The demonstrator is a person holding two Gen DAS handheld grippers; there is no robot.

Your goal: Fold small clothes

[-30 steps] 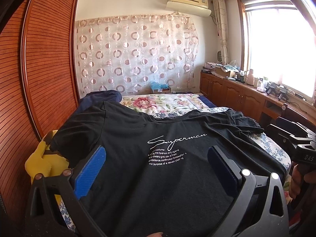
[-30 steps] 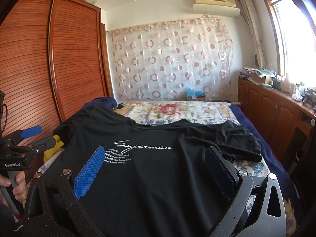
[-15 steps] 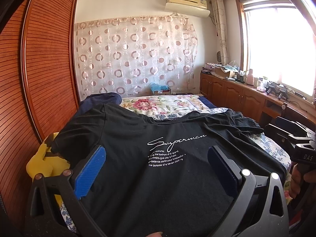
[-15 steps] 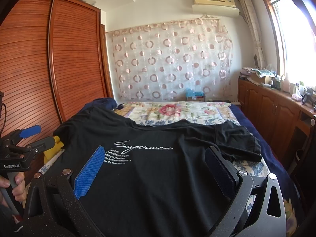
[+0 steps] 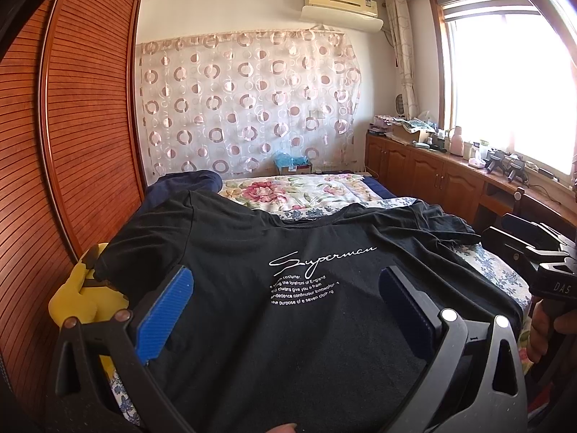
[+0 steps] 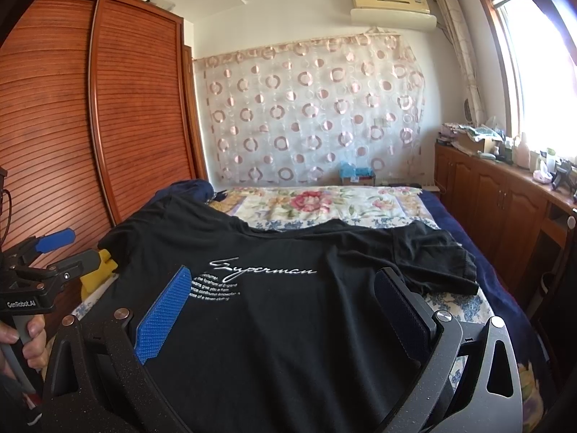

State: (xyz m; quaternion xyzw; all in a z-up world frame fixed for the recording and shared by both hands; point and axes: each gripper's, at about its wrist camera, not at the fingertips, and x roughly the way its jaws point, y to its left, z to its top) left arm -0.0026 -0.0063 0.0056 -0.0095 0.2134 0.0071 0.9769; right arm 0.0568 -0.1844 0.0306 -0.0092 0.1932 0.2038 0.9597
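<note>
No real change over the last second: we still hover both grippers, left [image 5: 285,303] and right [image 6: 281,299], spread wide and empty, above the near half of the black T-shirt [image 5: 288,324] (flat, print-up on the bed [image 6: 324,202]). Fold not yet begun.

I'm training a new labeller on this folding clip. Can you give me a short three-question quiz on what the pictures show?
1. True or false: the black T-shirt lies print side up on the bed.
2. Which sleeve is crumpled? A) the one toward the window B) the one toward the wardrobe
3. Fill in: both the left gripper and the right gripper are ____.

Key: 1 true. 2 A: the sleeve on the window side is bunched. 3 open, with nothing between the fingers.
</note>
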